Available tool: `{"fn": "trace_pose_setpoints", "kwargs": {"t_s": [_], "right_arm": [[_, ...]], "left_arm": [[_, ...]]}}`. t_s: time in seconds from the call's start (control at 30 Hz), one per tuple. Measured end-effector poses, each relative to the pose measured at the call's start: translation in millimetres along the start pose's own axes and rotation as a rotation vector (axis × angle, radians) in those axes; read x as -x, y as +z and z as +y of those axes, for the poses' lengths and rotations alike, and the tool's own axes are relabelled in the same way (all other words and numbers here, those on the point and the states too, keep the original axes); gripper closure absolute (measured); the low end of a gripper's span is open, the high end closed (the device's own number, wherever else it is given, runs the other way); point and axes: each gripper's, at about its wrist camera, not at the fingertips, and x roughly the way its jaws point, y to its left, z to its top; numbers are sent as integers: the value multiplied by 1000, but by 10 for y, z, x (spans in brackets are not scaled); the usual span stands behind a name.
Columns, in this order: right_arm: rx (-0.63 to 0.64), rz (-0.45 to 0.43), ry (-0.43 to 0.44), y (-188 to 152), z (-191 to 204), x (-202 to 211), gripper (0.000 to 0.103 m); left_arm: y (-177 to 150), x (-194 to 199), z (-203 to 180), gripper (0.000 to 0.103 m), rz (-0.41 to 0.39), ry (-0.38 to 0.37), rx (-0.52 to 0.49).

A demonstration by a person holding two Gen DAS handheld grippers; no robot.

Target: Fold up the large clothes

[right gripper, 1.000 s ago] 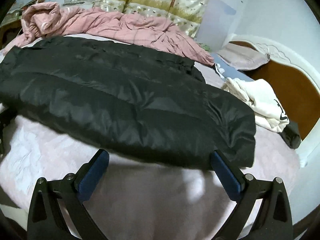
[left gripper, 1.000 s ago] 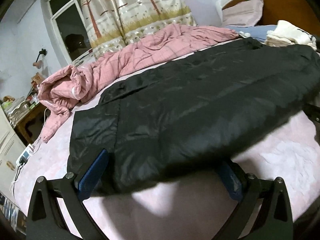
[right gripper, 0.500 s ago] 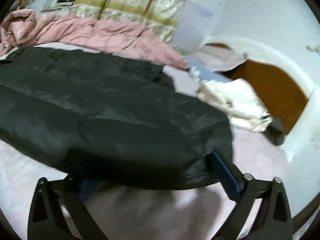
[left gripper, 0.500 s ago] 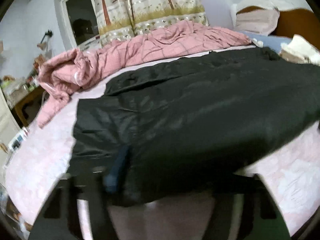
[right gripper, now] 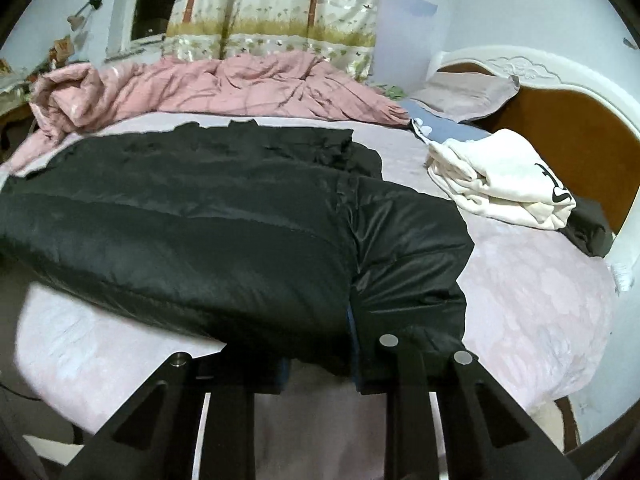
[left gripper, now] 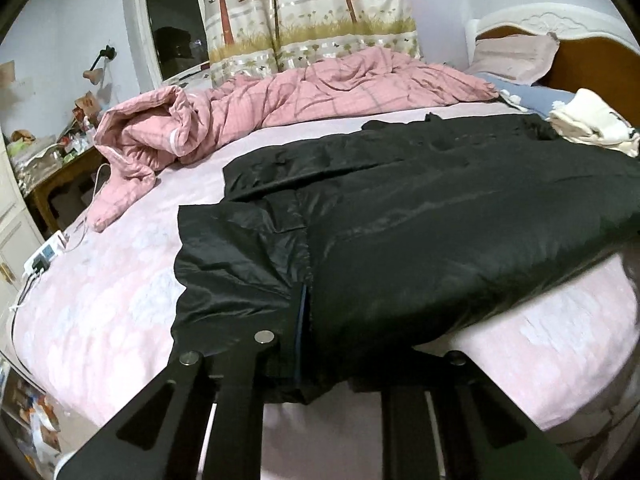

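A black puffer coat [left gripper: 440, 216] lies across the near half of a pink-sheeted bed [left gripper: 100, 280]. The left tongs [left gripper: 316, 344] and right tongs [right gripper: 320, 344] have just closed, each pinching its near hem. Puffy, light and slippery, the coat likely folds best gripped along that hem.

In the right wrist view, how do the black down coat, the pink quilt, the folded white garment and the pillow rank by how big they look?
Largest to smallest as they look:
1. black down coat, though it lies nearest the camera
2. pink quilt
3. folded white garment
4. pillow
The last two look close; the pillow lies farther back and is partly hidden, so that order is unsure.
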Motion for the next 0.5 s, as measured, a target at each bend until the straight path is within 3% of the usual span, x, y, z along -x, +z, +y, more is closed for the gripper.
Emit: {"fn": "trace_pose_setpoints", "kwargs": {"t_s": [0.07,0.1,0.17,0.23,0.3,0.37,0.5], "right_arm": [[-2,19,5,-55,-22,44,78],[8,18,3,-70,-20,67,71],[48,4,-21,-83,10,106,52],[68,-27,-68,-69,29,146,27],[36,-36,-88,-54,-21,154,19],[4,-19,-68,-48,-82,135,19],[-11,-13,-64,-30,-131,119,17]], "left_arm": [[-25,64,10,85,-4,-9,5],[-26,83,18,82,-8,-11,9],[-11,98,22,80,-13,-9,15],[6,102,31,75,-16,-15,21],[12,105,45,45,-23,-4,28],[2,115,84,26,-39,37,41],[12,100,190,17,-40,40,84]]}}
